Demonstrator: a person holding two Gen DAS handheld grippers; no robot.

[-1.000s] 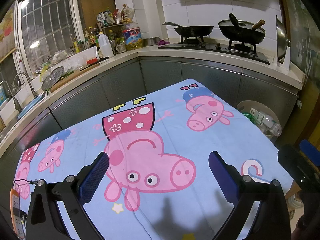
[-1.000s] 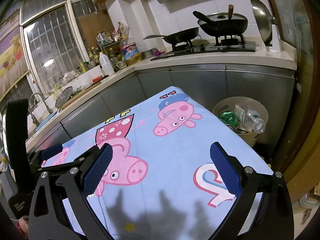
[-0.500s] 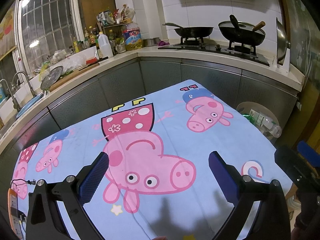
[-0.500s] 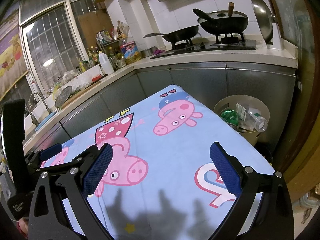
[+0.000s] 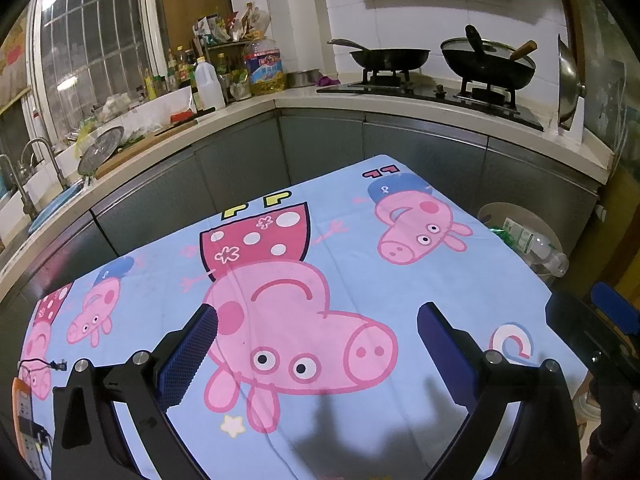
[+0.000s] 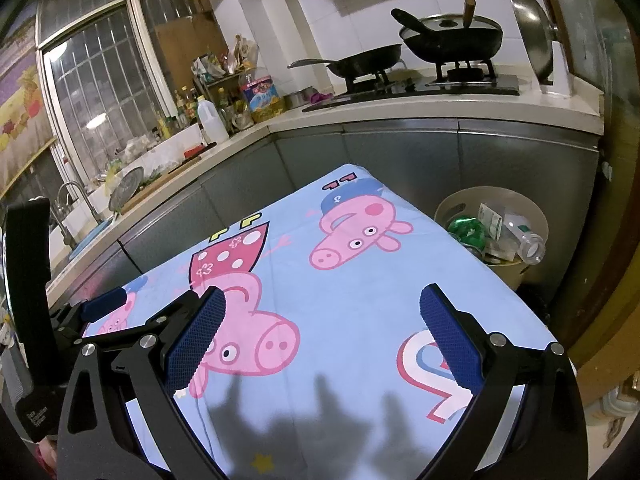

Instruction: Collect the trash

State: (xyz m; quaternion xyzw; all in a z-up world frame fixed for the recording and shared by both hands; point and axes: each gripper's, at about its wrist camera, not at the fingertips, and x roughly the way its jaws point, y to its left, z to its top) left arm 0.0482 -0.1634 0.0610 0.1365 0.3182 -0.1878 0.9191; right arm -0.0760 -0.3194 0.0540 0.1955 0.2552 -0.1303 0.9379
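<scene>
While both grippers hung with jaws apart and empty above the bare cartoon-print tabletop [image 6: 352,320], the trash appeared already collected in the beige bin [image 6: 452,208] past its far right edge. A clear plastic bottle [image 6: 524,240] lay tilted there, one end over the rim toward the right.

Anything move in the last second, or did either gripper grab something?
Almost nothing changed. Both views drifted slightly. The left gripper and right gripper stay open and empty above the cartoon-pig cloth. The trash bin with its bottle and can sits as before.
</scene>
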